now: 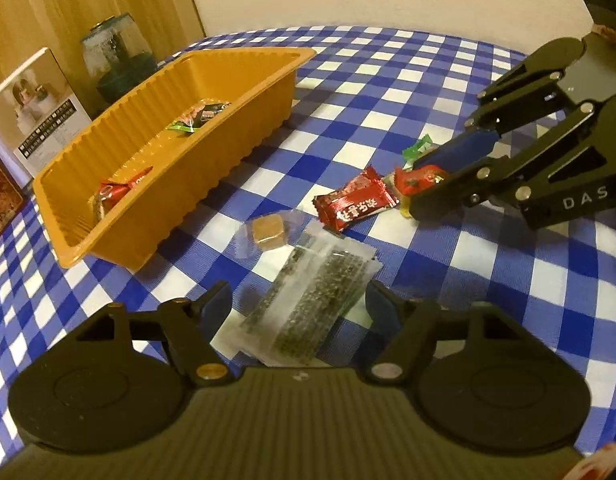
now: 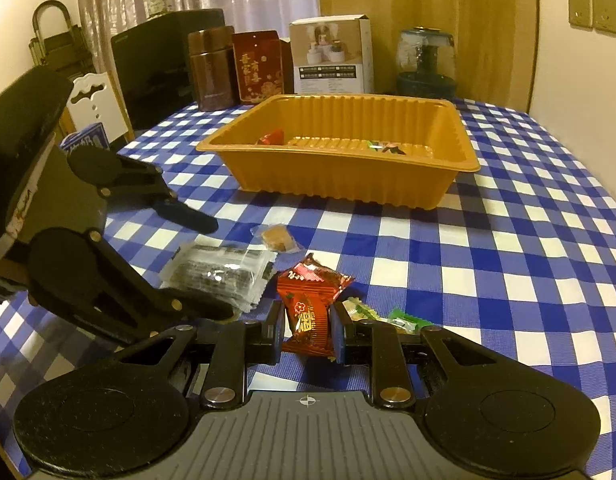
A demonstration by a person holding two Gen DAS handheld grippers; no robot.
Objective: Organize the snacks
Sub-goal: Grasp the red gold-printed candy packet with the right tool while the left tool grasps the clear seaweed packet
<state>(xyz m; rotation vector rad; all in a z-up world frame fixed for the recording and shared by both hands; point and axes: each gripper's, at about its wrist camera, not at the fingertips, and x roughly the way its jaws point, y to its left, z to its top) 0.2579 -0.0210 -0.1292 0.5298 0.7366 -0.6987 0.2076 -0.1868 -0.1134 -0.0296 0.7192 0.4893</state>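
The seaweed packet (image 1: 308,300) lies flat on the checked cloth (image 1: 448,272) at the lower centre of the left wrist view, between the pads of the left gripper (image 1: 299,304), which stand apart on either side with no contact seen. It is judged light, thin and crinkly — a slippery film that would buckle if squeezed across its width, so its long edges are best pinched gently.

In the right wrist view the right gripper (image 2: 310,330) is closed on a red candy (image 2: 310,316) at the bottom centre; the wrapper is held at its lower body and looks soft and yielding. A second red candy (image 1: 354,200), a clear-wrapped caramel cube (image 1: 267,230) and a green sweet (image 1: 418,148) lie loose mid-frame. The orange tray (image 1: 227,120), at centre left, already holds a few pieces.
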